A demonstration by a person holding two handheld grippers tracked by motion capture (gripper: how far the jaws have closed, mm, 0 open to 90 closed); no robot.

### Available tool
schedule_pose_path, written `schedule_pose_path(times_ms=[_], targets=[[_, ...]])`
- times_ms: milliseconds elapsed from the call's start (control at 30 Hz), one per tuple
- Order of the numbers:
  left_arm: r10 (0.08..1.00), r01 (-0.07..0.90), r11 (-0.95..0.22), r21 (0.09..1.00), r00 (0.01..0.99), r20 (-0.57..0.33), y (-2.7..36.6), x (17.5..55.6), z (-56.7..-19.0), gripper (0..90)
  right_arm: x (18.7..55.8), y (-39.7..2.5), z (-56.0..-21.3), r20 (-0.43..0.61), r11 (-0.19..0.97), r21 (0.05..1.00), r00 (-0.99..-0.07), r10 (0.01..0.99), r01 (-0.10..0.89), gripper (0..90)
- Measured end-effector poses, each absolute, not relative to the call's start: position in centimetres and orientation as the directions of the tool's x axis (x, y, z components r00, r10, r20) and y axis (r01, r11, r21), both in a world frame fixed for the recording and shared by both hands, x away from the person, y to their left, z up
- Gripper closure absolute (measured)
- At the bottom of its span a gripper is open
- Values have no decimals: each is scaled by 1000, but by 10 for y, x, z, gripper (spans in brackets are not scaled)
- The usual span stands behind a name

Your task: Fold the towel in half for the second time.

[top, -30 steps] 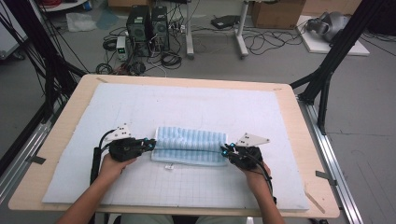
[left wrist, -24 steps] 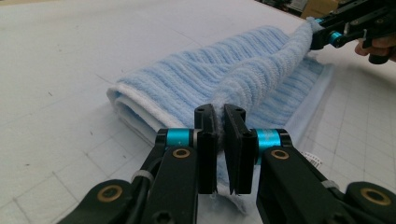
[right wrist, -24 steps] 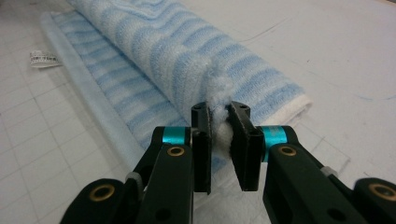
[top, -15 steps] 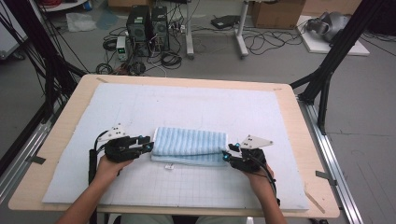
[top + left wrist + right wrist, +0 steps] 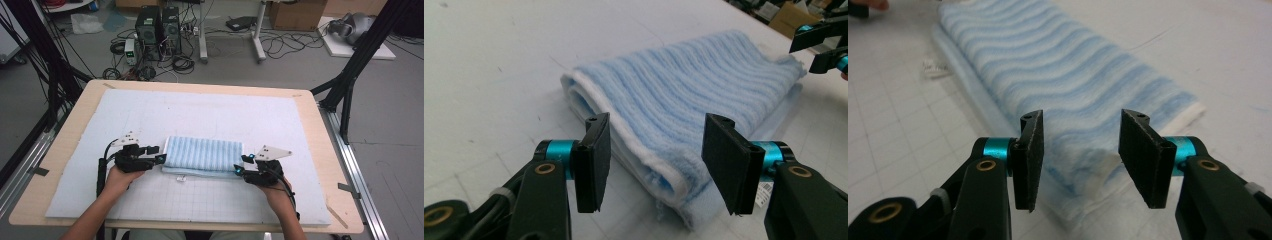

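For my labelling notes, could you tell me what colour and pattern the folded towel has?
The folded towel is light blue with ribbed stripes and a white edge, clearest in the left gripper view.

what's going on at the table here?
A person is working a folded blue striped towel on the white mat, a handheld gripper at each short end. The left gripper and right gripper both have open jaws facing the towel's ends, gripping nothing. The towel lies flat, folded into layers.
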State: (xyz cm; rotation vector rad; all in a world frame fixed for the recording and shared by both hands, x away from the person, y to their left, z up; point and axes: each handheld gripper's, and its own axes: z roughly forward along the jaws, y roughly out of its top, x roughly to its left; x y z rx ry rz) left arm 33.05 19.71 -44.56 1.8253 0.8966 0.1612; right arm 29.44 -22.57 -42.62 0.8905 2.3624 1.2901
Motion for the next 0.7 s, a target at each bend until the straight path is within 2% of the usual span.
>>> schedule_pose_path(times_ms=[67,100,267,333,433,700], targets=[[643,509,-188,840,710,-286,196,330,-447,486,294,-223,-428,18,430,821,-770,638,375,543],[642,511,-200,836,713,-282,195,330,-448,532,295,-222,-429,8,442,816,-773,635,372,560],[631,505,-260,823,734,-252,190,329,-449,827,296,-223,-434,-4,479,788,-774,633,387,775],[630,497,-261,827,737,-244,189,328,-448,863,296,-223,-435,-7,488,783,-779,627,386,837],[625,497,-233,836,735,-262,192,326,-444,874,296,-223,-434,-11,483,790,-780,626,378,865],[595,485,-160,860,743,-308,202,319,-429,874,289,-230,-419,15,433,828,-786,618,356,870]])
